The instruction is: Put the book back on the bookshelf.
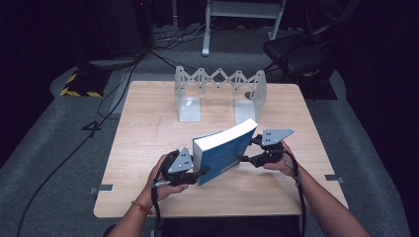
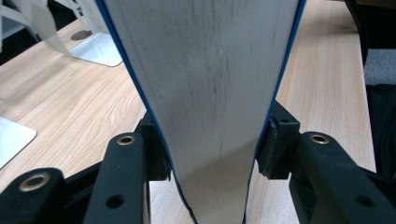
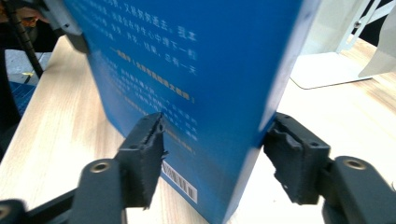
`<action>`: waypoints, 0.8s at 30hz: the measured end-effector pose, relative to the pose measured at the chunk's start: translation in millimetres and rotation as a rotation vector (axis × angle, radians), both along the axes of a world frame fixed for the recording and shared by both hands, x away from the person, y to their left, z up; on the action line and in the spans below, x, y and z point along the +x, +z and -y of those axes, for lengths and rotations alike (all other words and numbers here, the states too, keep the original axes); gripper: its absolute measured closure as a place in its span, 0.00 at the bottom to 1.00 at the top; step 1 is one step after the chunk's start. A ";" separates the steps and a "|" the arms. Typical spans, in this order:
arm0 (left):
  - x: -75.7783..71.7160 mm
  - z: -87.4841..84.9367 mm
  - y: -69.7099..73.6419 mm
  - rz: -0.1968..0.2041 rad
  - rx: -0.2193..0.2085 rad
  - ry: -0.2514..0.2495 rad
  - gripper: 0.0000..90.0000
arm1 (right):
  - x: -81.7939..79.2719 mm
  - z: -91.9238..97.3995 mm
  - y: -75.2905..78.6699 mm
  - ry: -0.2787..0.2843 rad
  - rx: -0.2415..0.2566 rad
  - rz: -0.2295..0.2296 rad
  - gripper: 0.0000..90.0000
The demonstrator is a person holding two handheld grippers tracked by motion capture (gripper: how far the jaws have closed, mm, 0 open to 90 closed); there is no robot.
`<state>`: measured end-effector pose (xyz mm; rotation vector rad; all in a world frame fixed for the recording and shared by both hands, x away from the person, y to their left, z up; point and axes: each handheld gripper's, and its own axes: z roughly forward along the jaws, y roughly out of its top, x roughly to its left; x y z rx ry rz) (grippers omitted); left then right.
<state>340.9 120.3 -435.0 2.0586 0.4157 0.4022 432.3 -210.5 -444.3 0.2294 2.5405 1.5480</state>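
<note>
I have the wooden desk (image 1: 148, 148) in front of me, pale and wide, with grey carpet and cables on the floor (image 1: 59, 163) around it. At the far side of the desk stands a metal expanding book rack (image 1: 220, 91), its two end plates resting flat on the wood, well apart from my hands. Nearer to me, about the middle of the desk, I hold a thick blue book (image 1: 225, 148) tilted, its white page edge turned up and toward the left and its lower corner close to the desk surface.

My left gripper (image 1: 190, 174) has the book at its near lower end; in the left gripper view the page block (image 2: 205, 93) runs straight up between the fingers (image 2: 154, 149), and both pads press against the blue covers, so it is clamped on the book. My right gripper (image 1: 252, 150) meets the book at its far side. In the right gripper view the back cover (image 3: 187, 70), with white print and a barcode (image 3: 180, 182), sits between the fingers (image 3: 142, 149); the left pad touches the cover, the right one sits just beside the spine edge, and I cannot tell whether it presses.
</note>
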 end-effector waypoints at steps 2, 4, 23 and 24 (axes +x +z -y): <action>1.0 -3.1 0.2 -0.007 -0.015 0.022 0.56 | -5.5 5.4 2.0 0.024 -0.014 0.003 0.54; 1.7 -5.0 0.5 0.009 -0.014 0.033 0.53 | -9.4 9.1 2.3 0.038 -0.016 0.009 0.57; -0.4 -6.7 2.7 0.037 0.015 0.069 0.49 | -25.3 -2.6 1.9 0.071 -0.023 0.014 0.55; -0.9 -6.4 2.8 0.044 0.023 0.070 0.49 | -24.6 -5.6 1.2 0.074 -0.015 0.007 0.55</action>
